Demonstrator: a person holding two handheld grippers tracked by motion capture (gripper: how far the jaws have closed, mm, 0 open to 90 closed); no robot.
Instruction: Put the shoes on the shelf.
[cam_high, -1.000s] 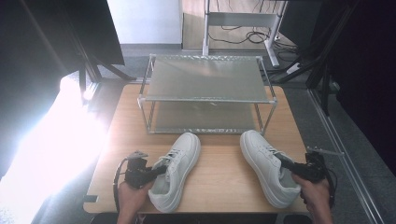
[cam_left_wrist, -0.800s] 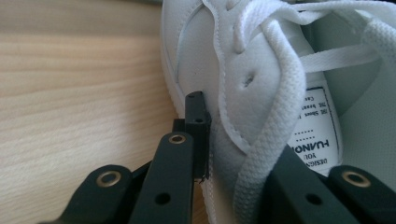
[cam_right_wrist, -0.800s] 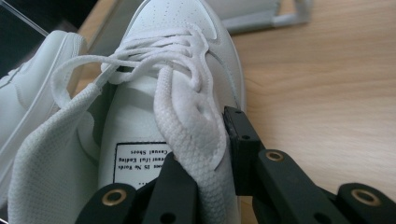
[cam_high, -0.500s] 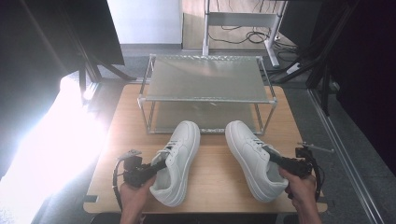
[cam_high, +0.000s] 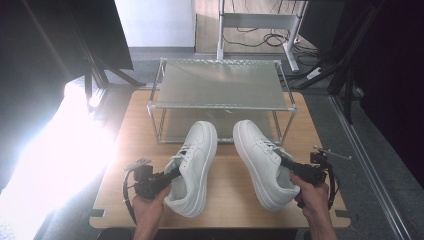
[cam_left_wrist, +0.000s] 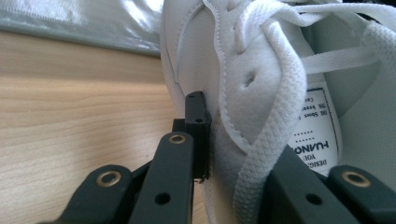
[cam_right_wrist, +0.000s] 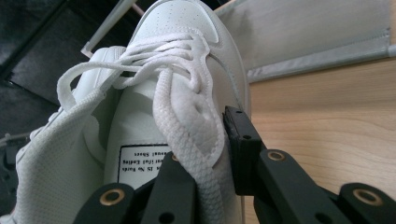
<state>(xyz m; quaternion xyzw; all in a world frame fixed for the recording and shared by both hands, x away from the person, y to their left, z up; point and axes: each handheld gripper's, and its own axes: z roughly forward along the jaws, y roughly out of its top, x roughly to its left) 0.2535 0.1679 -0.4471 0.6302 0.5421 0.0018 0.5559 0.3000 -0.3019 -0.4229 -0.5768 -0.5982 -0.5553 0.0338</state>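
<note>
High view: left shoe (cam_high: 194, 165) and right shoe (cam_high: 262, 160) on wooden table (cam_high: 225, 200), toes pointing toward the two-tier wire rack (cam_high: 222, 95), toe caps just at the lower shelf edge. Left gripper (cam_high: 167, 179) clamped on the left shoe's outer collar wall; right gripper (cam_high: 286, 162) clamped likewise on the right shoe.

Left gripper view: one jaw outside the quarter panel, the other inside the opening beside the tongue label (cam_left_wrist: 317, 133).

Right gripper view: same pinch, loose lace (cam_right_wrist: 187, 116) draped over the jaws.

Handling judgement: light load, soft padded upper, yields under pressure; smooth leather-like skin, likely slippery. Hold low on the collar wall, clear of laces. Expect toe droop when lifted.
</note>
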